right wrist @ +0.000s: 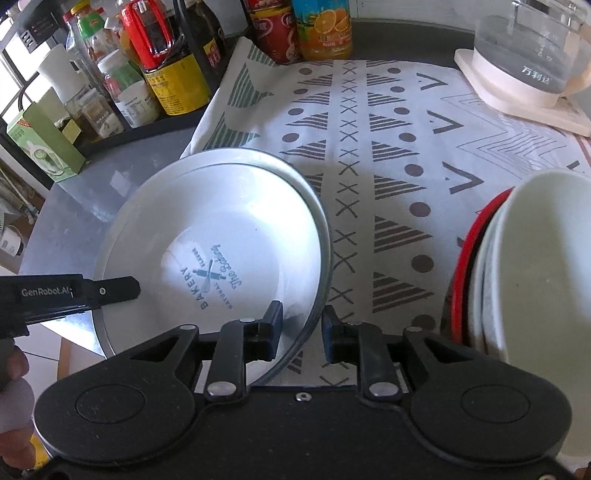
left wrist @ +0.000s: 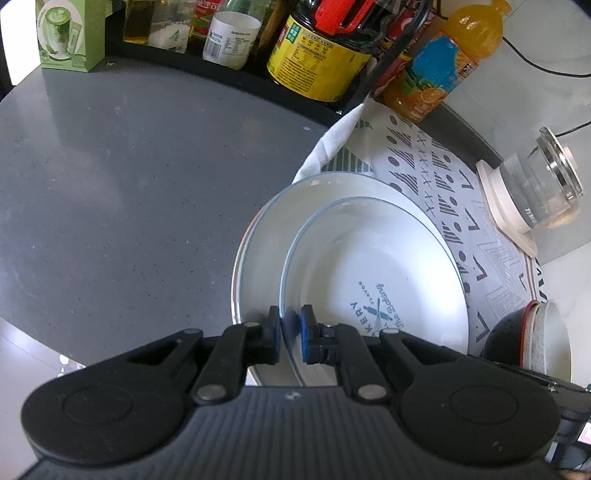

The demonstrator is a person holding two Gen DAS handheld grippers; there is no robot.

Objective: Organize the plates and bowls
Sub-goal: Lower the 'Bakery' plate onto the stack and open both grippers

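Observation:
Two white plates are stacked, half on the patterned cloth (right wrist: 369,155) and half on the grey tabletop (left wrist: 129,184). The upper plate (left wrist: 369,258) (right wrist: 221,229) carries a blue bakery print and sits tilted in the larger lower plate (left wrist: 266,229) (right wrist: 258,157). My left gripper (left wrist: 290,326) is shut on the upper plate's near rim; it also shows at that plate's left edge as left gripper (right wrist: 125,288). My right gripper (right wrist: 303,326) is open, and the plates' right rim passes between its fingers without touching the pads. A stack of bowls (right wrist: 535,277) (left wrist: 546,339), white over red-rimmed black, stands at the right.
A rack of bottles and jars (left wrist: 314,55) (right wrist: 162,74) lines the back edge, with an orange juice bottle (left wrist: 454,62) beside it. A glass kettle on a white base (left wrist: 535,192) (right wrist: 524,70) stands at the far right. A green carton (left wrist: 70,33) is at the back left. A person's hand (right wrist: 11,373) is at the lower left.

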